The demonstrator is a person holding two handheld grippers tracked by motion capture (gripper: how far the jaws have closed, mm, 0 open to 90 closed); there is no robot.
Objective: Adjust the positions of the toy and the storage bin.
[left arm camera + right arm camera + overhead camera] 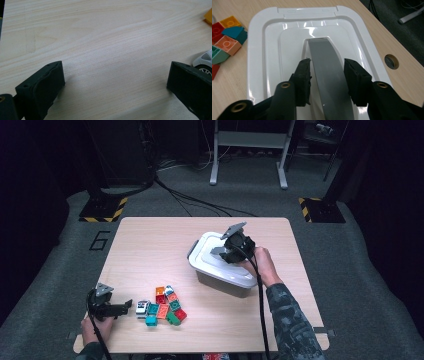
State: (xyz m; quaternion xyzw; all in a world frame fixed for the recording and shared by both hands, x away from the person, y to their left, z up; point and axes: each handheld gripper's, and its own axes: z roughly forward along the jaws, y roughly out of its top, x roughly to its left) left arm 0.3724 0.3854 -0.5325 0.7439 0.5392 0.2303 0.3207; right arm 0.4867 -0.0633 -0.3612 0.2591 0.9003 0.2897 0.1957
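Note:
A grey box [225,285] with a white lid [210,262] stands right of the table's middle. My right gripper [220,251] comes down on the lid from the right. In the right gripper view that gripper [327,72] has its jaws on either side of the lid's [262,50] grey handle [324,55], pressing on its edges. A heap of coloured bricks [162,307] lies near the front, with a small white toy car [142,307] at its left side. My left gripper [127,306] rests at the front left, pointing at the car, open with bare wood between its jaws [115,80].
The toy car [203,61] sits just outside the left gripper's right-hand jaw, and an orange brick [208,16] lies farther off. Bricks [227,37] lie left of the lid. A round hole [391,61] pierces the table [150,250] near its right edge. Cables cross the floor behind.

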